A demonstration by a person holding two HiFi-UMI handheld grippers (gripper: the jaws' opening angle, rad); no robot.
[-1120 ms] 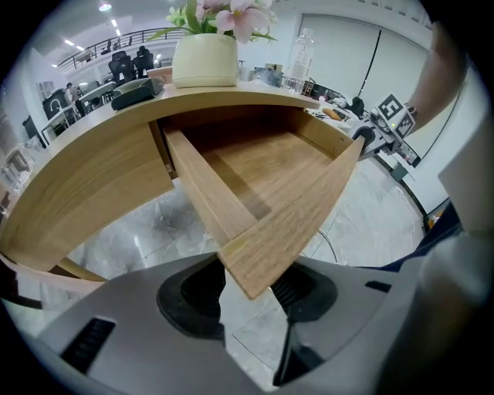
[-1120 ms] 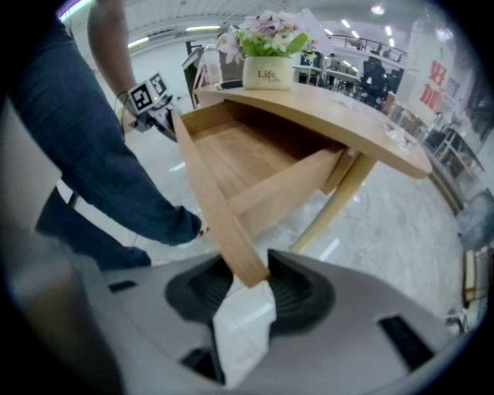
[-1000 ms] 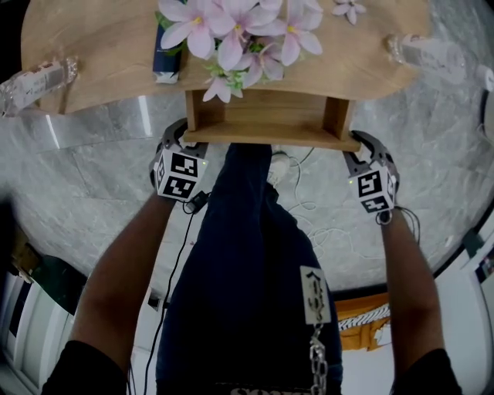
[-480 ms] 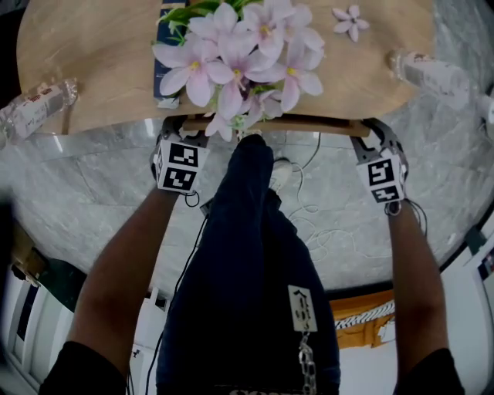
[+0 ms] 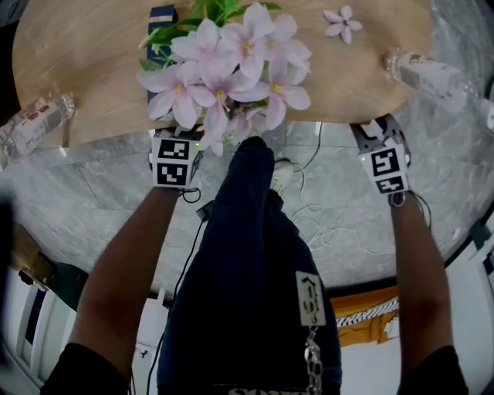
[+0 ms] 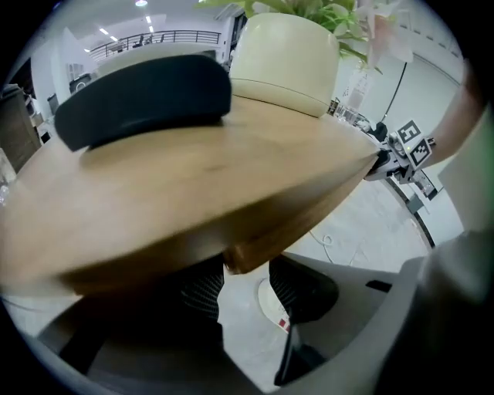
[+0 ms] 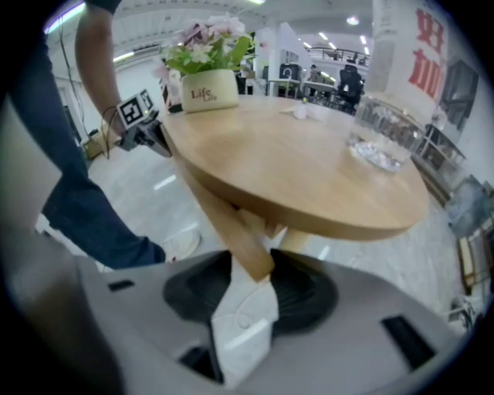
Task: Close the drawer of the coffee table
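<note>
Slid home under the desk, the drawer sits between the loosened jaws of the left gripper and right gripper, which have just been opening to let go.

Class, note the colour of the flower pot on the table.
Cream, with dark lettering; the flower pot shows best in the right gripper view.

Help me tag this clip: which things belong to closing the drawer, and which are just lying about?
Job: drawer, coffee table, left tool, right tool.
Lying about: potted flowers, left bottle, right bottle, dark box, loose blossom.
</note>
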